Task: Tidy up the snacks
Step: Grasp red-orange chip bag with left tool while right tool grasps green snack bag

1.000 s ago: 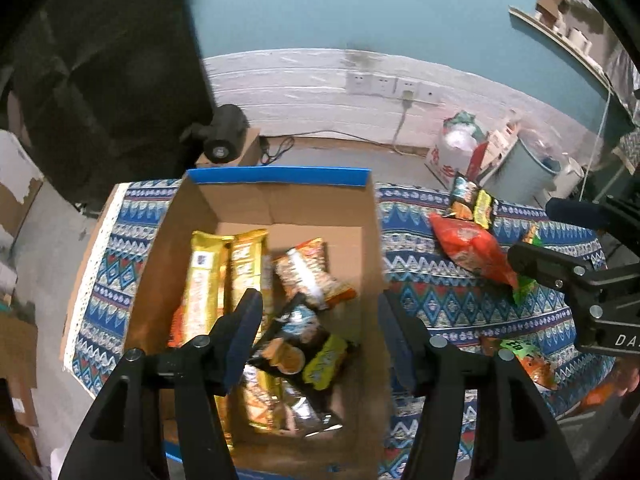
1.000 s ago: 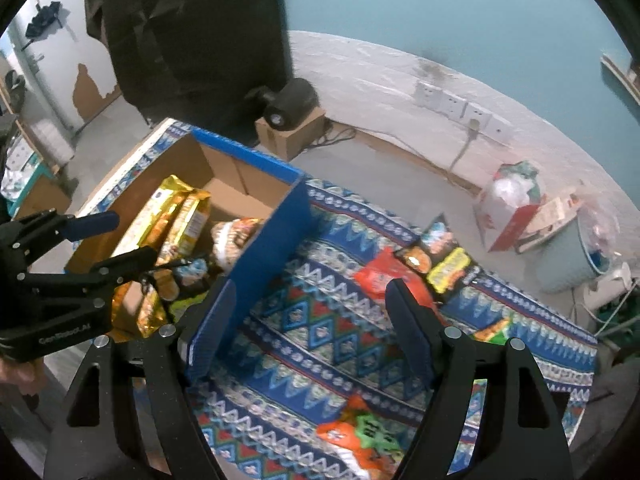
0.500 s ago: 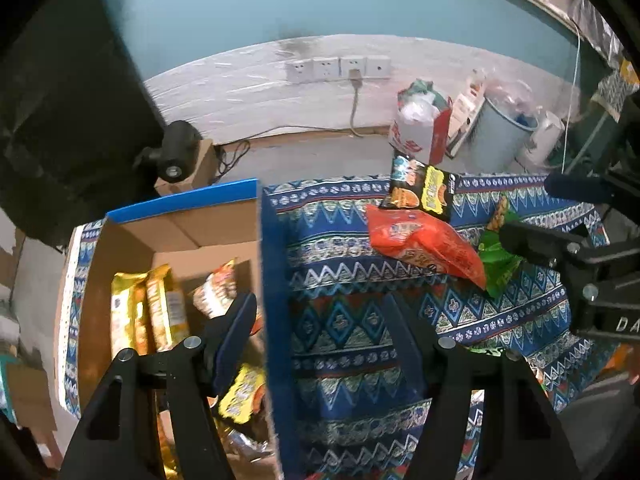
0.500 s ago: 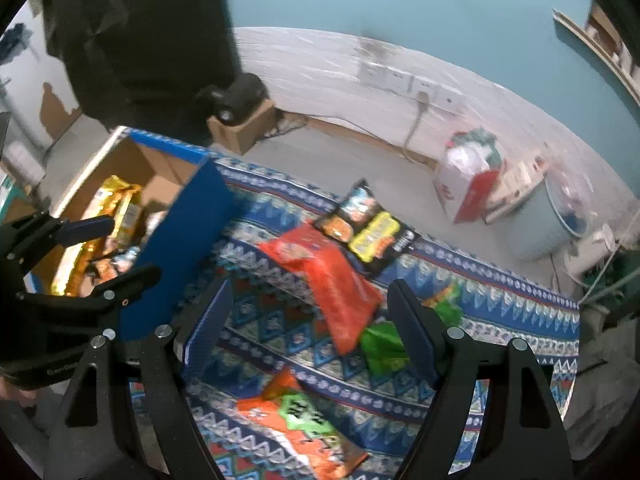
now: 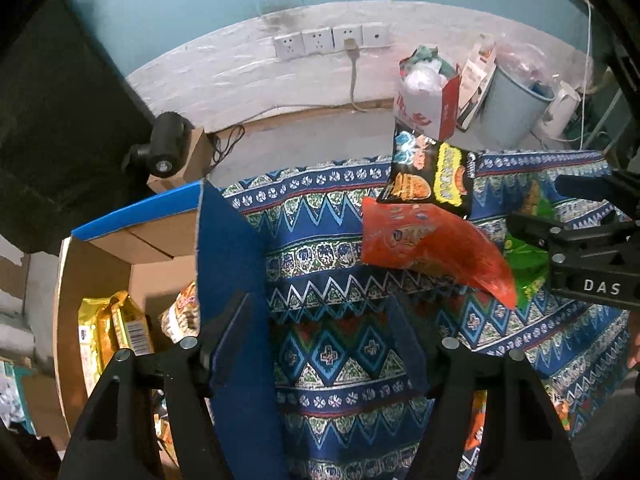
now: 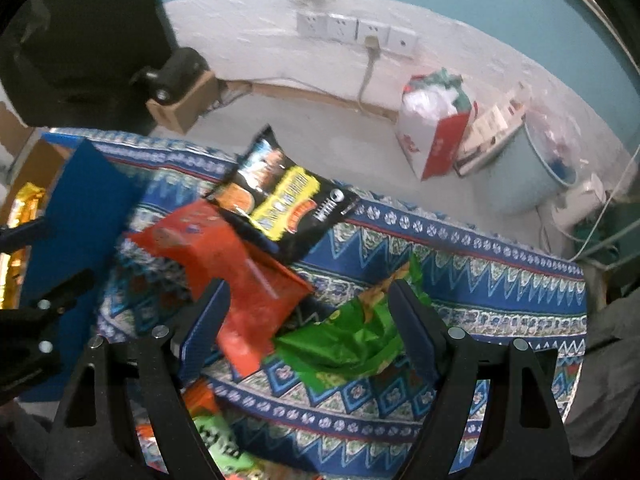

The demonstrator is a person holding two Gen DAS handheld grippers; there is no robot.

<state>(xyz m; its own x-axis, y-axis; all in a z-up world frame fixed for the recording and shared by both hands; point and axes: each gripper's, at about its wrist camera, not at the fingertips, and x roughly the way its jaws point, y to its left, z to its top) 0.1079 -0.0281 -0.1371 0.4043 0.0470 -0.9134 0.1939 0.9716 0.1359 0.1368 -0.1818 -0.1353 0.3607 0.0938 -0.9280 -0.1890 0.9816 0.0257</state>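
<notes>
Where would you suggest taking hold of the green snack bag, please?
Probably by the crumpled upper part of the green snack bag, coming down from above with the right gripper open over it. It lies flat on the patterned cloth, partly beneath the red bag.

A cardboard box is sitting at the left end of the patterned cloth, holding several snack packs along its left wall. Toward the cloth's far edge a noodle packet is overlapping the far end of a chip bag. A crumpled bag is lying just right of the chip bag. Behind the cloth, a bin is standing by the wall.
</notes>
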